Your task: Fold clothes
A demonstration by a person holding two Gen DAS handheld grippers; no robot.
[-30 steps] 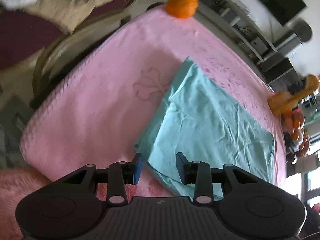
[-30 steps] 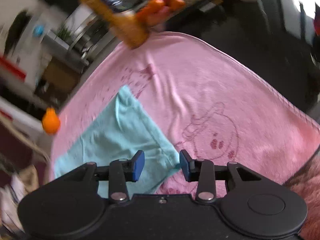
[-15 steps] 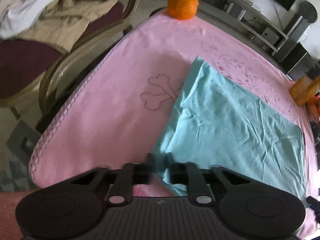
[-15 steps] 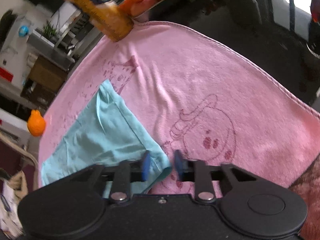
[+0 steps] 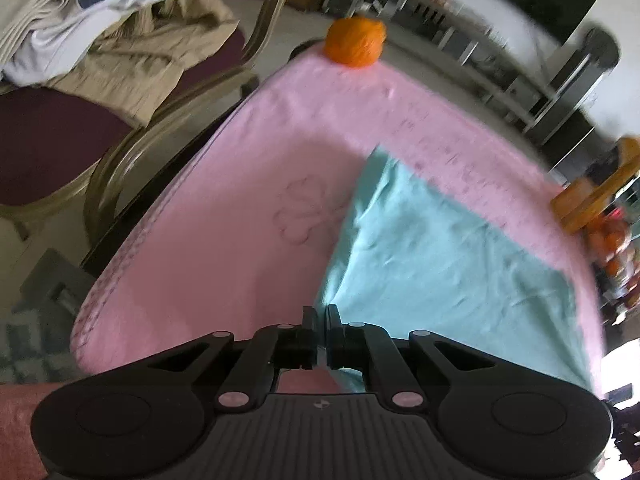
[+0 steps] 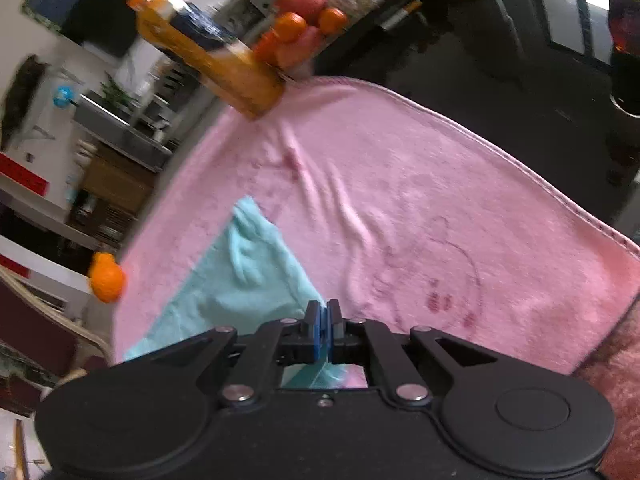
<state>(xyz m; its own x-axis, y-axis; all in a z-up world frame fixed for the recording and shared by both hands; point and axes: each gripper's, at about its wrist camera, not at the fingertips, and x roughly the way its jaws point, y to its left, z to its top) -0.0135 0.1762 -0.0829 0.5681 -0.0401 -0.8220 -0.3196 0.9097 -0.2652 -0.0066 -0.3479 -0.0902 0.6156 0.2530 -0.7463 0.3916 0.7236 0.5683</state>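
left wrist view: the left gripper (image 5: 321, 312) is clamped on a near corner of the teal garment (image 5: 432, 264), spread on the pink towel (image 5: 224, 240). the right gripper (image 6: 324, 312) is pinched on another corner.

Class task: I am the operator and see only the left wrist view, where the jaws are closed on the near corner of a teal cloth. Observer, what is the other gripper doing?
Observer: The right gripper is shut on the teal cloth too, at its other near corner.
Operator: What lies beyond that corner?
Observer: Bare pink towel with a cartoon figure drawn on it.
Operator: I see something orange, blurred, at my right edge. What is it?
Observer: An orange juice bottle lying at the towel's far edge, beside a tray of fruit.
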